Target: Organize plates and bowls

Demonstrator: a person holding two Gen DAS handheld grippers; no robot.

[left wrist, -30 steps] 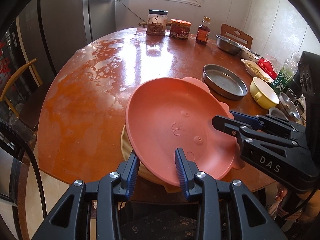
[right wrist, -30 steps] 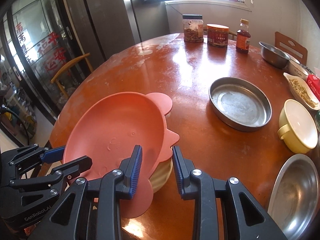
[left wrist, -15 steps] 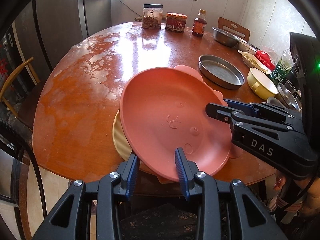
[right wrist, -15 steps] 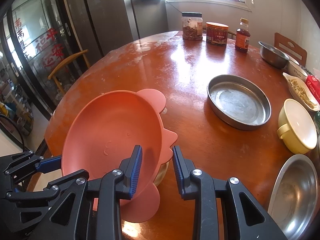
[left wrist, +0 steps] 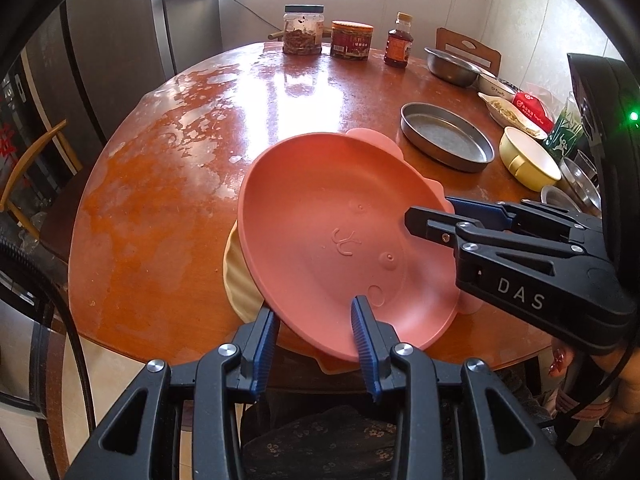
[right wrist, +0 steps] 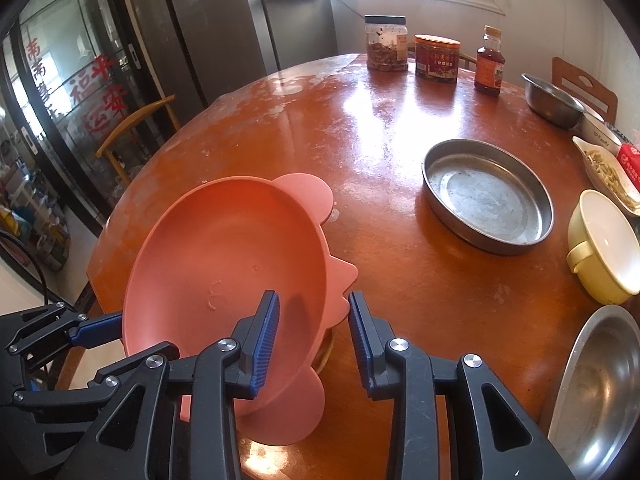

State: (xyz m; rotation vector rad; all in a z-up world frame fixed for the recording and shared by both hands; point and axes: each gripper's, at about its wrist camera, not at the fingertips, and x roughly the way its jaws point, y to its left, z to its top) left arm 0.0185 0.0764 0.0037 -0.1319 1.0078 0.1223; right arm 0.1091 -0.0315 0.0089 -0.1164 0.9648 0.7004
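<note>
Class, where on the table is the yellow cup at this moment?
The yellow cup stands near the table's right edge in the right wrist view, just right of the round metal pan and beyond the steel bowl.

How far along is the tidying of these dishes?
Nothing looks stacked yet. In hand: the pink plate hangs tilted over a cream plate, gripped by the left gripper; the jaws of the right gripper have just been opening, the rim between them. Left: the metal pan, yellow bowl and steel bowl, all apart.
</note>
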